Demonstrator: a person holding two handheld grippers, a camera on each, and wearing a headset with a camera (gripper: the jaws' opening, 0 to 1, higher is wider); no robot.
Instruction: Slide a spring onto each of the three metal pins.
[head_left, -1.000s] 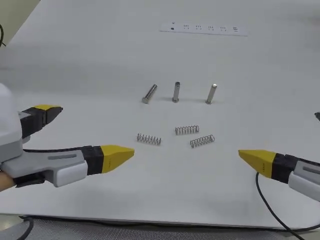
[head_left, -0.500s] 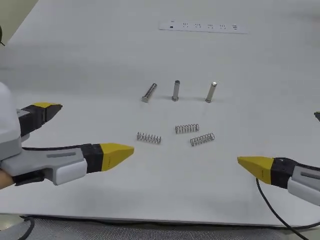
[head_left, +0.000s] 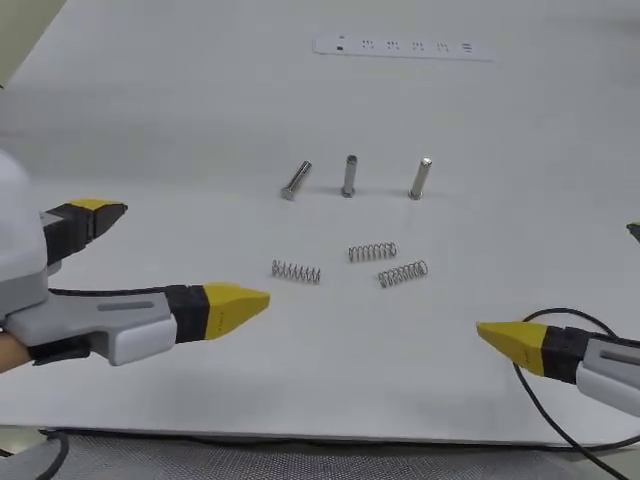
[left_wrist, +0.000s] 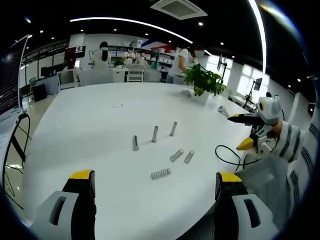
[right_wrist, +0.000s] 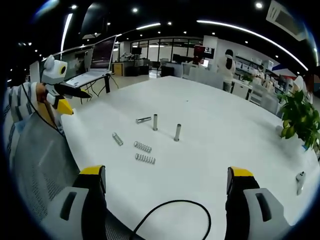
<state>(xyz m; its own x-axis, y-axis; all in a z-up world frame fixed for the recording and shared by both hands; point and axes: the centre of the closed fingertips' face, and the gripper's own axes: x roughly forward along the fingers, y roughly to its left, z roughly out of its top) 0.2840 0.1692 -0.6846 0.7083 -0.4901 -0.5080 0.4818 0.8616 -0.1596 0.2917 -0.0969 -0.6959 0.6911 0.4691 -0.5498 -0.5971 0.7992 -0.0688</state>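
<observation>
Springs (head_left: 372, 252) x3 lie loose on the white bench (head_left: 150, 120), none on a pin. Two sit close together, not touching. The left spring (head_left: 296, 271) lies a bit apart from them. Just beyond is a row of 3 metal pins (head_left: 350, 176), all bare & well apart from each other. The mid & right ones stand upright. The left pin (head_left: 296, 181) slants in head view and looks laid on its side in right gripper view; can't tell for sure.

Left claw (head_left: 175, 255) hovers over the near side of the bench, left of the springs. Its yellow tips are spread wide w/ nothing between them. Right claw (head_left: 572, 284) is low on the right, also wide & holding nothing; one yellow tip is plain in head view, the other just at the frame edge. Neither claw touches a spring or pin. A black cable (head_left: 548, 395) loops on the bench by the right claw.

On the far side of the bench is a white power strip (head_left: 403, 47) w/ small marks on it, too small to read. In left gripper view a potted plant (left_wrist: 202, 80) stands at the far end of the bench. In right gripper view an open laptop (right_wrist: 102, 56) sits on a desk behind; its screen text isn't legible.
</observation>
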